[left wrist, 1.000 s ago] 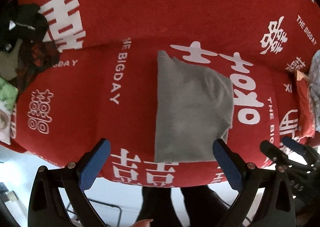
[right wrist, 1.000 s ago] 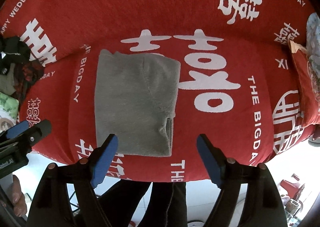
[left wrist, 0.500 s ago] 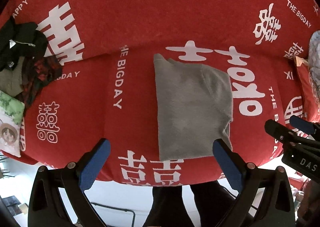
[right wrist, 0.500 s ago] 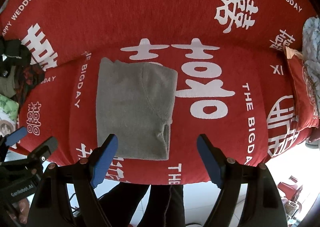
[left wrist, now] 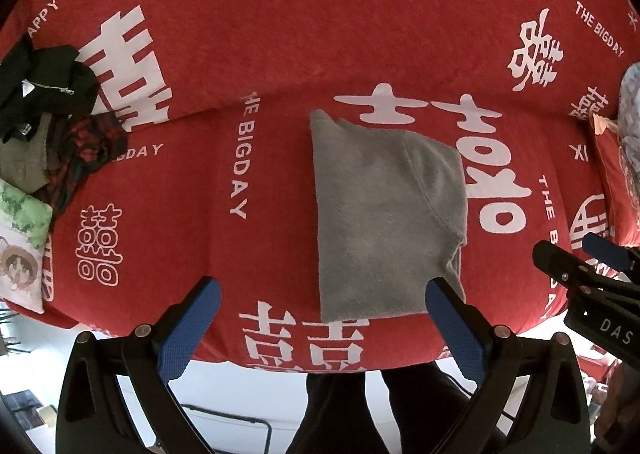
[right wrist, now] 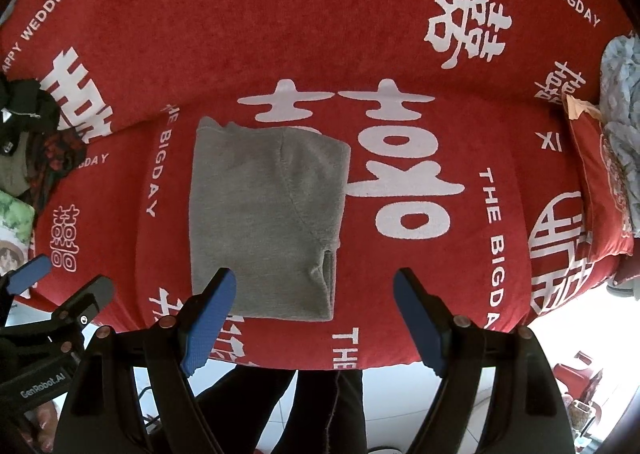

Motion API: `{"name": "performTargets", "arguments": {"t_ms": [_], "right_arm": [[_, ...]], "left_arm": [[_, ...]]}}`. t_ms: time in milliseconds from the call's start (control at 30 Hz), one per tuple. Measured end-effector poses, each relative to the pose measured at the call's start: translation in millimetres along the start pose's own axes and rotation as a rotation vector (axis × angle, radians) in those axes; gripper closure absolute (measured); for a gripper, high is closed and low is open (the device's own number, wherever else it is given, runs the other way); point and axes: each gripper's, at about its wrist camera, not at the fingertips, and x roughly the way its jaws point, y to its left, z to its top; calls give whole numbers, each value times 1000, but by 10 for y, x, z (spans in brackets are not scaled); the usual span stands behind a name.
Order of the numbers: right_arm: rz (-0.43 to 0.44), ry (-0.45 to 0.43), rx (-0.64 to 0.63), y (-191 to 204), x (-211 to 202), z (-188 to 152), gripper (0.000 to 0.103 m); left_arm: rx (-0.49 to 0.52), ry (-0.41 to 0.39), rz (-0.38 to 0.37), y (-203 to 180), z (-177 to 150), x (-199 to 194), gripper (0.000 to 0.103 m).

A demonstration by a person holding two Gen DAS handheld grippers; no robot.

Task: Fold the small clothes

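Observation:
A grey garment (left wrist: 386,214) (right wrist: 264,214) lies folded into a neat rectangle on a red sofa cover (left wrist: 280,34) (right wrist: 440,134) printed with white characters. Both grippers hang well above it, pointing down. My left gripper (left wrist: 320,294) is open, its blue pads wide apart with nothing between them; the garment sits below, toward its right finger. My right gripper (right wrist: 316,286) is open too and holds nothing; the garment's lower edge shows behind its left finger. Each gripper appears at the edge of the other's view.
A pile of dark clothes (left wrist: 44,114) (right wrist: 28,142) lies at the sofa's left end beside a cartoon-print cushion (left wrist: 20,242). A red cushion (right wrist: 600,190) and pale blue fabric (right wrist: 624,86) sit at the right end. The person's dark trouser legs (right wrist: 304,406) stand below the sofa's front edge.
Both views have pulled back slightly, so the sofa and garment look a little smaller and lower. The garment has not moved, and both grippers stay open.

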Motion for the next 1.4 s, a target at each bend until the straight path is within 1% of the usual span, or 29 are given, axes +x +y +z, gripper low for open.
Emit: {"name": "performTargets", "arguments": {"t_ms": [1400], "right_arm": [[-6, 0, 2, -8, -3, 32, 20]], "left_arm": [[0, -1, 10, 11, 17, 16, 1]]}}
